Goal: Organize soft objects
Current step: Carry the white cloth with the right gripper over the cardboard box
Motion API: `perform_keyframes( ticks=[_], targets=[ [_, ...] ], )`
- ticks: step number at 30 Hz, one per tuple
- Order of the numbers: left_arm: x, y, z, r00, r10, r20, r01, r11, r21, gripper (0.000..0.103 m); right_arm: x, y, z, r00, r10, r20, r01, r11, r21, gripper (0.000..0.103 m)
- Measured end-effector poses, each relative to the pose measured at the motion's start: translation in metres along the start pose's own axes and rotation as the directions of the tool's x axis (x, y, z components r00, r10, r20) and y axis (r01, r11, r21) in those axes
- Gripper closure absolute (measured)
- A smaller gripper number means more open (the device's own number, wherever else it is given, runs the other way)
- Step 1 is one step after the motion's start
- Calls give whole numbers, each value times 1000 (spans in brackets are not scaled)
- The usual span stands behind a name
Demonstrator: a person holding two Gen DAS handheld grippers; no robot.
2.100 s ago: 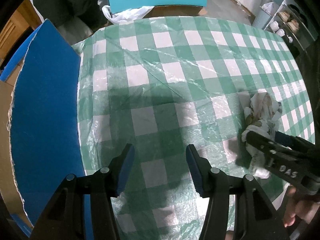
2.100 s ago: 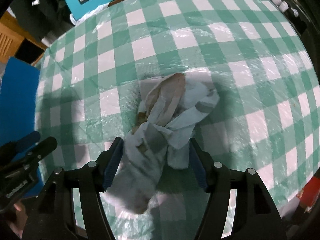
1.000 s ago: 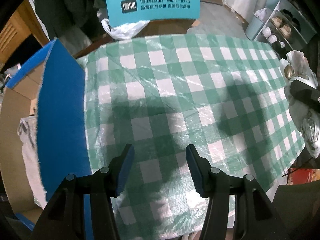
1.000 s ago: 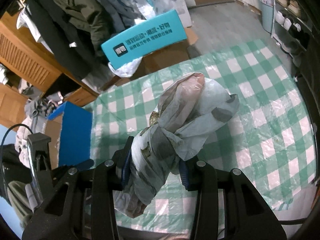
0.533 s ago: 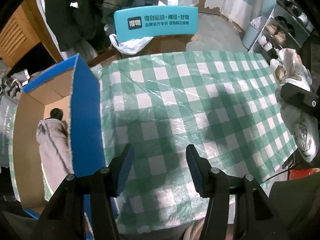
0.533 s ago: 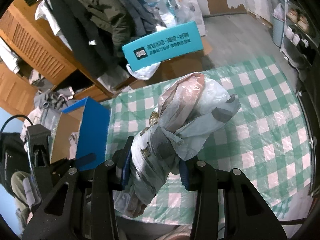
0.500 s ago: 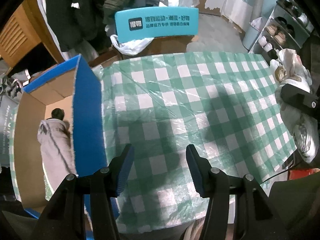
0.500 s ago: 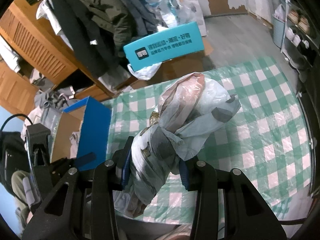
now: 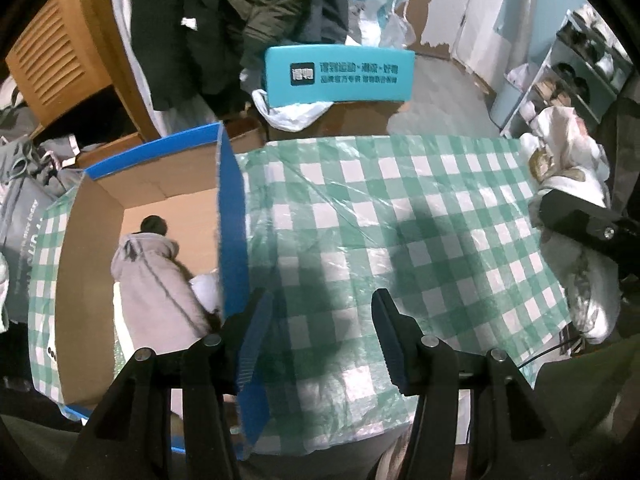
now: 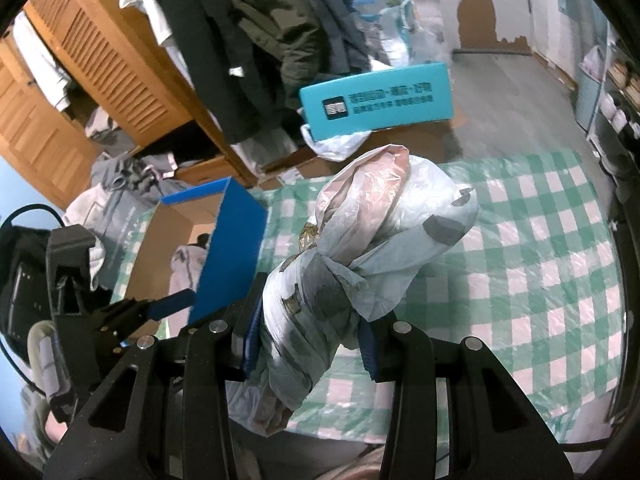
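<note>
Clamping the knotted plastic bundle [image 10: 340,280] between both jaws, the right gripper [image 10: 308,340] holds it raised above the checked tablecloth [image 10: 540,260]. Left gripper [image 9: 322,340]: jaws spread wide, empty, beside the blue-sided carton [image 9: 230,220].

From my left wrist view I see a teal box [image 9: 339,75] beyond the checked table, bearing a dark square logo and two lines of dark Chinese characters, too blurred here for me to read surely. The same box [image 10: 377,102] shows in my right wrist view, its print equally soft. On a grey bag [image 9: 22,240] at the far left edge there is pale lettering running sideways, cut off and unreadable. I can make out no numbers anywhere.
</note>
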State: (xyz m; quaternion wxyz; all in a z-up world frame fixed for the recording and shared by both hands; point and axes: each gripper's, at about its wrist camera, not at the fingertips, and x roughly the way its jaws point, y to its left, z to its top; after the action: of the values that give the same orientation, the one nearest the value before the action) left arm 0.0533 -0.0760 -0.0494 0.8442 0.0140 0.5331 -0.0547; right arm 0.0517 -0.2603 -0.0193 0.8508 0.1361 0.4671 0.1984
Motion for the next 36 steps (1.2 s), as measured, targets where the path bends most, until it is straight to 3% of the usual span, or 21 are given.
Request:
perform_keyframes(
  ticks=[2,10,36],
  targets=[
    [-6,9,-2,1000,-4,10,4,1000,-18,59,3,6,1,1000,7,-4,-7,1000,-10,64],
    [-24,44,-10,999,-19,37,22,996,-82,68,19,37,5,999,28,-33,-29,998,-53,64],
    [-27,141,-35,999,27,38,-17,969,-246,70,87,152,1,984,93,-154,-122,974,-193,64]
  ],
)
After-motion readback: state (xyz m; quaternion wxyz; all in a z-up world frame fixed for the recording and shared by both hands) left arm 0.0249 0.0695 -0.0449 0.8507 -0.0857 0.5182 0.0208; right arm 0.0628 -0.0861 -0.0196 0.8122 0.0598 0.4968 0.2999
